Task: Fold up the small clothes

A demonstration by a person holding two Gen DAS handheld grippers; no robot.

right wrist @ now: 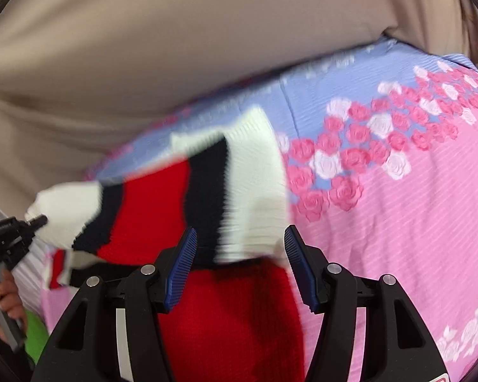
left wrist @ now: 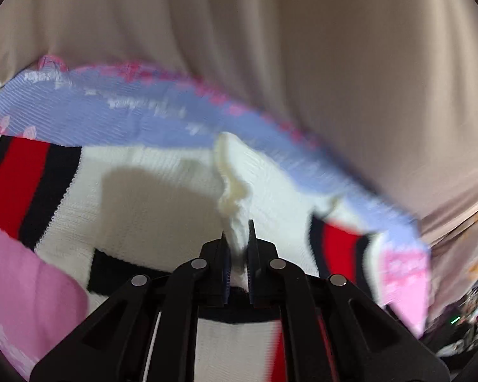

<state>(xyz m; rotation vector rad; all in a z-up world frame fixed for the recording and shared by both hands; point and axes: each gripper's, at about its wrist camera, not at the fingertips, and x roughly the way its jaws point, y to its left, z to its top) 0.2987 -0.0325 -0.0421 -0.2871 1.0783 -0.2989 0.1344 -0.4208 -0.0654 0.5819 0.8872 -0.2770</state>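
Observation:
A small knit sweater, white with red and black stripes (left wrist: pixel 162 203), lies on a pink and lilac flowered sheet (left wrist: pixel 118 114). My left gripper (left wrist: pixel 238 238) is shut on a pinched white fold of the sweater. In the right wrist view the sweater (right wrist: pixel 162 197) hangs lifted at its left end, where the left gripper (right wrist: pixel 36 221) holds it. My right gripper (right wrist: pixel 240 238) is open, its blue pads (right wrist: pixel 181 264) on either side of the sweater's white and black edge, not closed on it.
The flowered sheet (right wrist: pixel 398 207) covers the surface. Beige draped fabric (left wrist: pixel 334 63) rises behind it and also shows in the right wrist view (right wrist: pixel 143 47). A hand (right wrist: pixel 3 302) grips the left tool's handle at the left edge. Dark clutter (left wrist: pixel 462 324) sits far right.

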